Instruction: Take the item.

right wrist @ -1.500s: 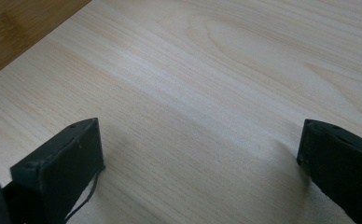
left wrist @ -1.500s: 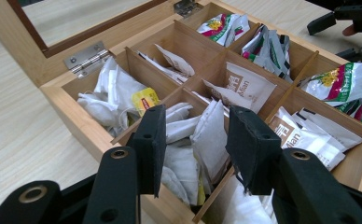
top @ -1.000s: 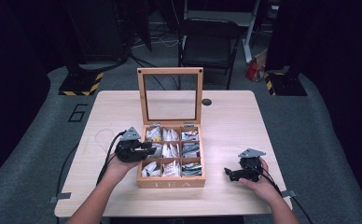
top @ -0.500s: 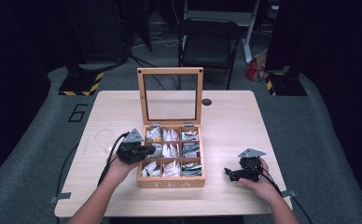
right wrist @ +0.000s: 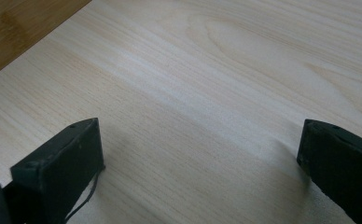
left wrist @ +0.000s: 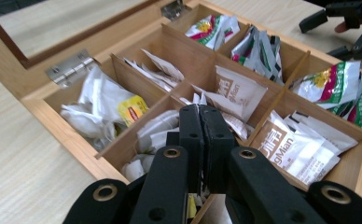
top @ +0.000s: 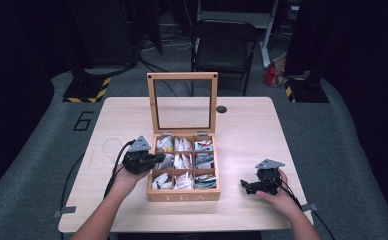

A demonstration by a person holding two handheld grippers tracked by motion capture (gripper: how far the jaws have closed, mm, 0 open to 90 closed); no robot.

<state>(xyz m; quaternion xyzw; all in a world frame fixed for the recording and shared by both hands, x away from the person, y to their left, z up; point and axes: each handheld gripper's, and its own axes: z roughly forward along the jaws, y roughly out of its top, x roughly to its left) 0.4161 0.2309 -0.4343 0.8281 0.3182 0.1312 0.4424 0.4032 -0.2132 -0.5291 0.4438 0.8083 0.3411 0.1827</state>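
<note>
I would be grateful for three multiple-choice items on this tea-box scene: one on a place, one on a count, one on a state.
1. Where is the right gripper? A on the floor; B over the table, right of the tea box; C on the chair.
2. How many compartments has the tea box? A four; B six; C nine.
3. The lid is: A shut; B open, upright; C removed.
Key: B, its jaws stand over bare wood; C, three rows of three; B, it stands up at the rear.

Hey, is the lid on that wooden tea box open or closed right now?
Open. The glass-paned lid stands upright behind the tea box, leaving the tea bags in its compartments exposed.
</note>
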